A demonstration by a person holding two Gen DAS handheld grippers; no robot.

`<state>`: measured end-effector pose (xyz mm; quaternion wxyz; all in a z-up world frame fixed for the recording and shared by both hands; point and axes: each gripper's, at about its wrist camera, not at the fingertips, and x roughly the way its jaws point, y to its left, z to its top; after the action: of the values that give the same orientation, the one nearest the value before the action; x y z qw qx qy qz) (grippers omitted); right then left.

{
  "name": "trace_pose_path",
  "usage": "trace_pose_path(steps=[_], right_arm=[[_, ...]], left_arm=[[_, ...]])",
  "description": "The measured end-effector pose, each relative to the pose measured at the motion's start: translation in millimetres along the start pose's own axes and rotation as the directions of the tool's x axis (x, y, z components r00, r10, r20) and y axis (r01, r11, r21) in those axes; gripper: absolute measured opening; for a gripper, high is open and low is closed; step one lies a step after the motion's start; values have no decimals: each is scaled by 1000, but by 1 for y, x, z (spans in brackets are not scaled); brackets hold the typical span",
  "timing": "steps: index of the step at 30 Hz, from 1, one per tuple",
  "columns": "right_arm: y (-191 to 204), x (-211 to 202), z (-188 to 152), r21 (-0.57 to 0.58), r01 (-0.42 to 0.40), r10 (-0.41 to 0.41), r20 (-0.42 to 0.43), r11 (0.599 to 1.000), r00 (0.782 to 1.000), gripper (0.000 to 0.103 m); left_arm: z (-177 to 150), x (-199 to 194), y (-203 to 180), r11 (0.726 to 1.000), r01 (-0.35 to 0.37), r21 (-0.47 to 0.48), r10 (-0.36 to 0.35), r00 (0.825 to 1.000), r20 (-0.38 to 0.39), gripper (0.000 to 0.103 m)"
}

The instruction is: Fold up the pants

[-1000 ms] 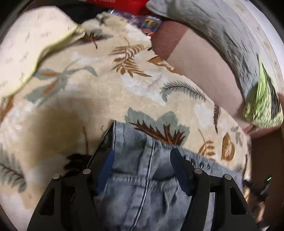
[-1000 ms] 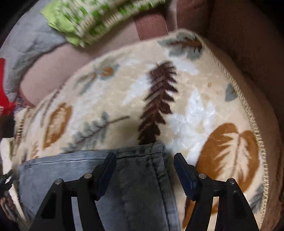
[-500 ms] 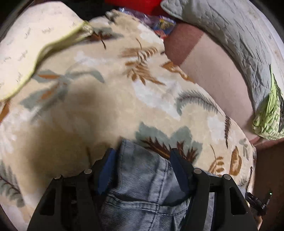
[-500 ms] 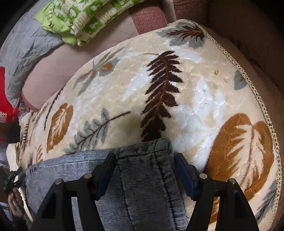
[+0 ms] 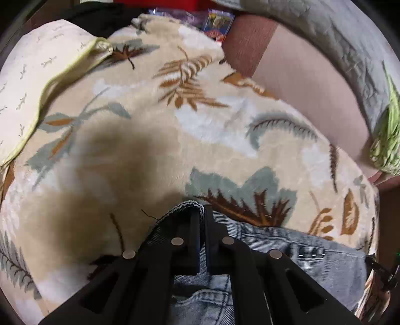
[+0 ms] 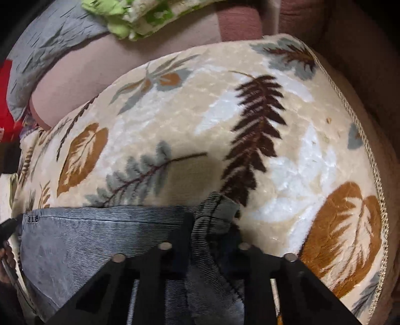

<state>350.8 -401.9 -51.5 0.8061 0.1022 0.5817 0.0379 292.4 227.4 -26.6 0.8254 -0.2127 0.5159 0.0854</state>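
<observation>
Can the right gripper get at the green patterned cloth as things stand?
Probably not yet: the right gripper has just closed on a bunched corner of the jeans, while the green patterned cloth lies beyond the leaf-print blanket; nothing blocks the way.

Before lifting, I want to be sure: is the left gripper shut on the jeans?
Yes, shut: the left gripper has just closed, pinching the jeans edge between its pads.

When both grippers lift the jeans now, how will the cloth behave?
The jeans will probably sag between the two grips: the denim already bunches where the jaws, which have just been closing, pinch it. They look fairly heavy for cloth, with thick seams. They will likely drag on the plush blanket.
</observation>
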Motion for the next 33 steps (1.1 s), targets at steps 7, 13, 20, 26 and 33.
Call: trace_pose_path(steps=[7, 13, 20, 26, 33], right_arm=[[9, -56, -5, -4, -45, 45, 151, 999, 987, 13], [19, -119, -27, -41, -52, 62, 270, 998, 961, 13], [14, -192, -97, -95, -98, 127, 392, 991, 911, 13], [-16, -195, -214, -168, -168, 213, 306, 972, 928, 19], [-67, -165, -314, -9, -230, 228, 152, 973, 962, 72]], left_arm=[[-6, -78, -1, 995, 100, 15, -101, 984, 143, 2], [-36, -151, -1, 980, 196, 43, -201, 952, 231, 2], [-114, -236, 33, 952, 293, 90, -306, 901, 308, 2], [-208, -247, 105, 951, 304, 51, -307, 924, 229, 4], [-223, -248, 135, 991, 131, 3, -129, 969, 210, 5]])
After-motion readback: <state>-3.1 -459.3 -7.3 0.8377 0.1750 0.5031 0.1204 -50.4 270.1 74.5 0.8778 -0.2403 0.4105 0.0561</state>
